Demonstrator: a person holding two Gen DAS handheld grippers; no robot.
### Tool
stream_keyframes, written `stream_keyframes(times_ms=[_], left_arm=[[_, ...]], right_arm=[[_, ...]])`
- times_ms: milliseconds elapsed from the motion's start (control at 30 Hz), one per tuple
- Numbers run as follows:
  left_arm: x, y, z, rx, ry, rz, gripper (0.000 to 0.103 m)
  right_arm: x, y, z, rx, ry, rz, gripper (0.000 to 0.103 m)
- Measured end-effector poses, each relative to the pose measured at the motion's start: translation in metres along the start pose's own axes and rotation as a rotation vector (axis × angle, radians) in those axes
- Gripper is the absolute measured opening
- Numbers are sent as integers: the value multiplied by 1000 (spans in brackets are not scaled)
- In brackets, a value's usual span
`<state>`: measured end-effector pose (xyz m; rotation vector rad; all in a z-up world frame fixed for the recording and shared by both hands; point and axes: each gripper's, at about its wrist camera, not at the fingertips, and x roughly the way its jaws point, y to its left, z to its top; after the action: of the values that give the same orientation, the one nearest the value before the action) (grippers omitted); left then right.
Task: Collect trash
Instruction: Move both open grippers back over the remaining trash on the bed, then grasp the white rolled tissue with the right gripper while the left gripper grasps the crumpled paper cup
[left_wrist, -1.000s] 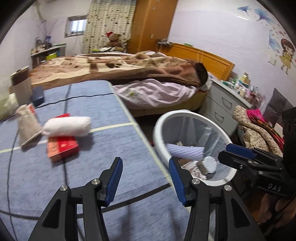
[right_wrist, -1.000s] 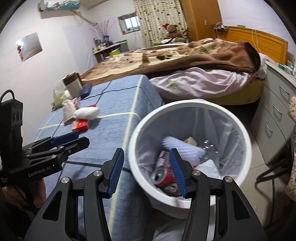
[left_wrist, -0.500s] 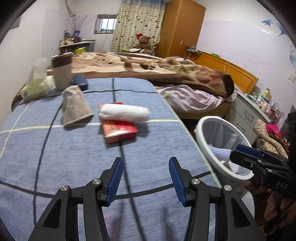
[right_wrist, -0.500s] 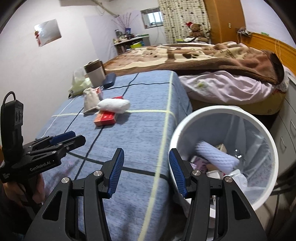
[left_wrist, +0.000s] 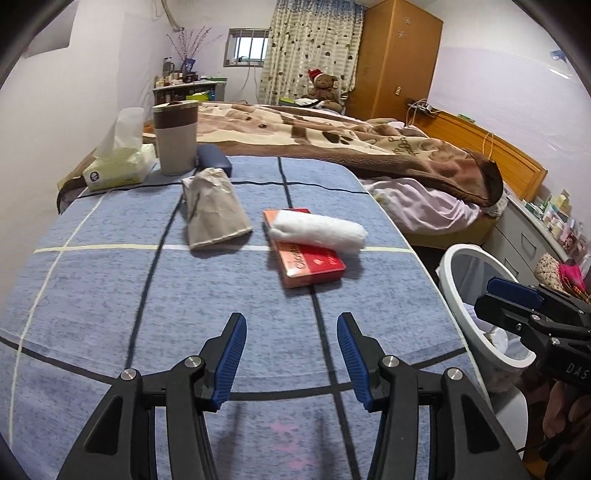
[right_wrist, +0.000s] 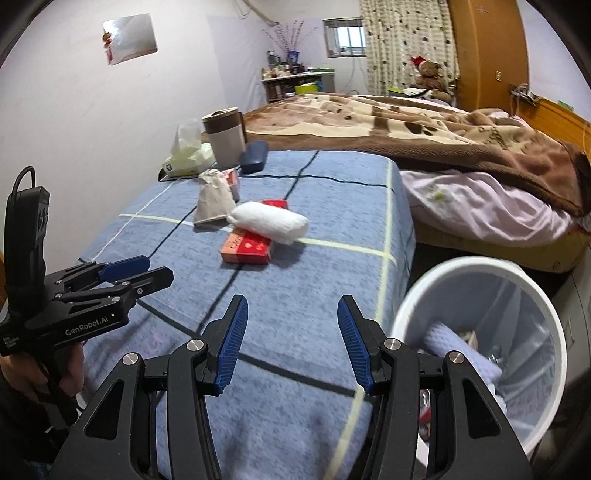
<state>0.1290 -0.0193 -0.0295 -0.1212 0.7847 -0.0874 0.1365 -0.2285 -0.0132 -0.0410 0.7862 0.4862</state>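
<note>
Both the left gripper and the right gripper are hovering spread and empty — risking knocking the white roll off the red box, scattering trash across the table.

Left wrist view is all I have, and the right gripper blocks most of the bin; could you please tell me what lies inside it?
Observer: In the right wrist view the white bin holds a pale ribbed roll, with other scraps below it that I cannot identify.
Operator: Thank you. Is anything hidden behind the beige pouch?
Observer: Yes, a pink-and-white packet peeks out from behind the beige pouch.
Operator: And is the right gripper carrying anything?
Observer: No, the right gripper is open and empty, above the blue cloth beside the bin.
</note>
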Motion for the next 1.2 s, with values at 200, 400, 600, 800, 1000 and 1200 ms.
stream_keyframes(times_ms=[200,400,600,800,1000,1200], left_arm=[[0,15,8,-2,-4,27,52],[5,32,18,-15,-4,44,52],[11,50,29,-26,-3,50,52],[21,63,42,-32,0,44,52],[34,73,53,-45,6,33,52],[46,80,60,-62,14,19,57]], right_arm=[[13,8,13,-32,7,21,52],[31,17,29,-81,25,36,52],[53,24,44,-119,32,44,52],[78,28,57,-153,47,51,52],[104,23,64,-170,90,56,52],[122,22,63,-194,150,57,52]])
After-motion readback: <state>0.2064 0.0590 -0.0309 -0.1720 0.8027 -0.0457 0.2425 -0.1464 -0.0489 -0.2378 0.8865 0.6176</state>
